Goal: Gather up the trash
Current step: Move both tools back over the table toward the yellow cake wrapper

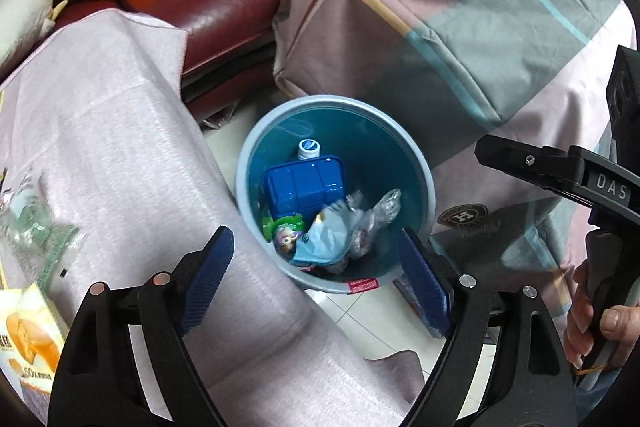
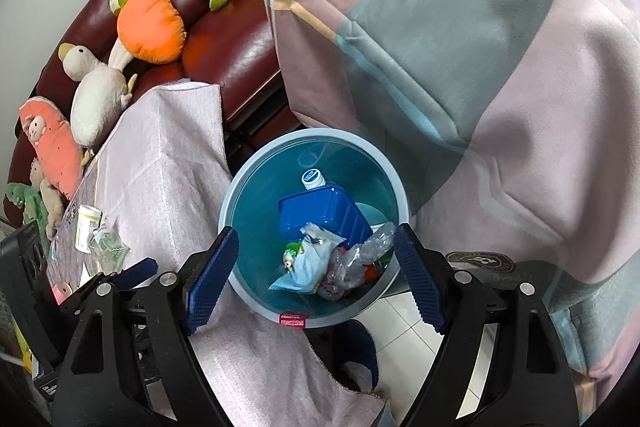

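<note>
Below, the blue trash bin (image 1: 416,167) stood on the tiled floor (image 1: 360,311) between the cloth-covered tabletop (image 1: 120,147) at 9 o'clock and a plaid quilt (image 1: 460,7) at 1 o'clock. Inside lay a blue plastic box (image 1: 304,187), a white bottle cap (image 1: 309,147) with unreadable blue print, a pale blue wrapper (image 1: 328,239) and crumpled clear plastic (image 1: 380,215). A red label (image 2: 293,319) on the rim was too small to read. The left gripper (image 1: 316,279) and right gripper (image 2: 316,275) both hovered over the bin, jaws wide apart and empty. "DAS" showed on the right gripper's body at 3 o'clock in the left view.
</note>
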Action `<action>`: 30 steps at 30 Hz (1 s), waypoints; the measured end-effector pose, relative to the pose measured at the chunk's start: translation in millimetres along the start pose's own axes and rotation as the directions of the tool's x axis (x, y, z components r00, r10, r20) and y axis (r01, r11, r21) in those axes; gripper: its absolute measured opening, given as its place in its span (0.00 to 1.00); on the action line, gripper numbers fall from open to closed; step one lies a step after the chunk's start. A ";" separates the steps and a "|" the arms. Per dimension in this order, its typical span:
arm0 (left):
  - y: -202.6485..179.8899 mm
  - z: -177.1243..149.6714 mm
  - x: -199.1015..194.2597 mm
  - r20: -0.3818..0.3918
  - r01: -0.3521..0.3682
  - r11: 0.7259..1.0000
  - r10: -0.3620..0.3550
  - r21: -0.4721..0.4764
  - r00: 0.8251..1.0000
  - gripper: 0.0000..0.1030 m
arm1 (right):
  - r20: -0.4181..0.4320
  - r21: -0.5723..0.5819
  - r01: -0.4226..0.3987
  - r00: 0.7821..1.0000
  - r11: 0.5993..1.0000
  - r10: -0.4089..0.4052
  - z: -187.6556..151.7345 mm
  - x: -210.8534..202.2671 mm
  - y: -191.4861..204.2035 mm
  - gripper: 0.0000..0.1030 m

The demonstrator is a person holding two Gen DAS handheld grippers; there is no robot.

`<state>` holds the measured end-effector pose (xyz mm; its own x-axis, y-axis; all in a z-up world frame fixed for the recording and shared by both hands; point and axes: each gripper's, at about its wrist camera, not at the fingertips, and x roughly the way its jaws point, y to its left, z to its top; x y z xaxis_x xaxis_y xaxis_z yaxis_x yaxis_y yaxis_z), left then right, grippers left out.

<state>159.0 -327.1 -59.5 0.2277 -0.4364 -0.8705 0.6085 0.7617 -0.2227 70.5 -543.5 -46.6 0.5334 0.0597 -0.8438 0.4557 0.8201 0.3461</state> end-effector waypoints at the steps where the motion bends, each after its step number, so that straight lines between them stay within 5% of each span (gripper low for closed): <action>1: 2.6 -0.9 -2.3 0.003 0.000 1.000 0.000 -0.005 1.000 0.82 | 0.001 -0.006 0.001 1.000 1.000 -0.001 -0.9 -1.6 3.8 0.74; 30: 106.6 -72.7 -113.3 0.147 -0.034 0.980 0.064 -0.197 0.987 0.83 | -0.004 -0.193 -0.037 0.999 0.981 0.037 -44.1 -28.6 131.4 0.77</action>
<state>142.9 -161.6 -16.5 0.3754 -0.4522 -0.8091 0.4383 0.8558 -0.2749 83.7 -412.4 4.9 0.5470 0.0927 -0.8320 0.2897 0.9115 0.2920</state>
